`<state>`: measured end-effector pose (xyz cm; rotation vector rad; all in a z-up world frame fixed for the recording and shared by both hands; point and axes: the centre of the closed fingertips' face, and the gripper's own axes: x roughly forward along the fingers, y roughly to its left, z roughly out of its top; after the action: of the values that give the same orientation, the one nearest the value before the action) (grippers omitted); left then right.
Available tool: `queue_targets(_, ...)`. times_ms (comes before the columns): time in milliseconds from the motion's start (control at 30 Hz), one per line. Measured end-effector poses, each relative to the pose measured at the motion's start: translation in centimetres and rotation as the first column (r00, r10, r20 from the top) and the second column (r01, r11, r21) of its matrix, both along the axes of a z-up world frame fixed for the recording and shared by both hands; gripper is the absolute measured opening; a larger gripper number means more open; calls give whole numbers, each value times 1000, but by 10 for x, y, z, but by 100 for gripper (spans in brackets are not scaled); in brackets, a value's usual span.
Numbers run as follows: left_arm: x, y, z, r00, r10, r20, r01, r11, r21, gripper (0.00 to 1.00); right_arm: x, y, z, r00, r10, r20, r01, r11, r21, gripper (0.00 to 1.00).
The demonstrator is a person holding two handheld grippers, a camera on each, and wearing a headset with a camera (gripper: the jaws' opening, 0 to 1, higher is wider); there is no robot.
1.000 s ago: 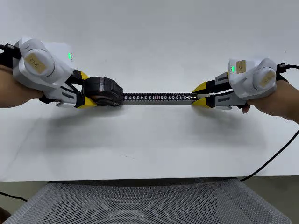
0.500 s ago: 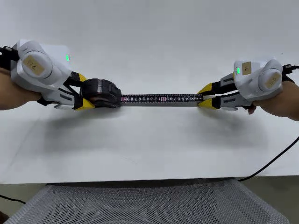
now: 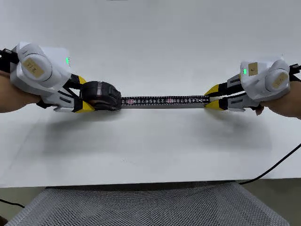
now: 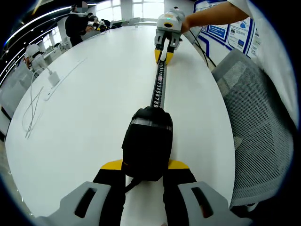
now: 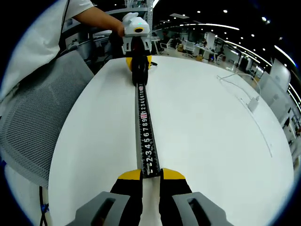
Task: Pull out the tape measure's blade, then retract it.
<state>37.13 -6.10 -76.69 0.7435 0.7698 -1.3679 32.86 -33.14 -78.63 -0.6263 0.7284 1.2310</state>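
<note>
My left gripper [image 3: 85,93] is clamped on the tape measure [image 3: 100,95]: the two yellow-tipped fingers [image 3: 87,106] press the black case from both sides, toward the left end of the desk [image 3: 150,150]. In the left gripper view the case sits between my jaws, its mouth pointing away from me.

My right gripper [image 3: 212,97] pinches the free end of the blade [image 3: 162,100], its fingers closed down on the tip with almost no gap showing. In the right gripper view the black blade runs straight out from between my jaws, its white numbers climbing away across the desk to the case in the other gripper.

The blade lies stretched between the two grippers, low over the desk and roughly parallel to its near edge. Whether it touches the surface along its length I cannot tell.

Compared with a second ago, more blade is out. The gap between the case's mouth and my right fingertips has widened, and more printed numbers show between them. Half a second ago the stretch was already longer than at first, and now it is longer again. The case sits a touch nearer the left end than it did. Both grips look the same as before.

A dark cable [image 3: 277,162] trails from my right side over the near edge, and a grey mesh chair [image 3: 150,205] sits below that edge.
</note>
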Motion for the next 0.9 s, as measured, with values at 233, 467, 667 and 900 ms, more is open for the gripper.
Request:
queue_targets(233,0,0,0,1000,1,2,-1,1000,2,26,0,-7,-2,1000,-6,-2,6,1000,-11,8)
queue_targets(467,0,0,0,1000,0,5,0,1000,2,26,-1,-12,-2,1000,-15,-9,14,1000,-16,8)
queue_targets(667,0,0,0,1000,0,6,0,1000,0,26,-1,-18,-3,1000,-23,-14,22,999,-25,8)
queue_targets(900,-1,-1,0,1000,-1,14,1,1000,3,26,0,-15,-4,1000,-11,-10,11,999,-38,9)
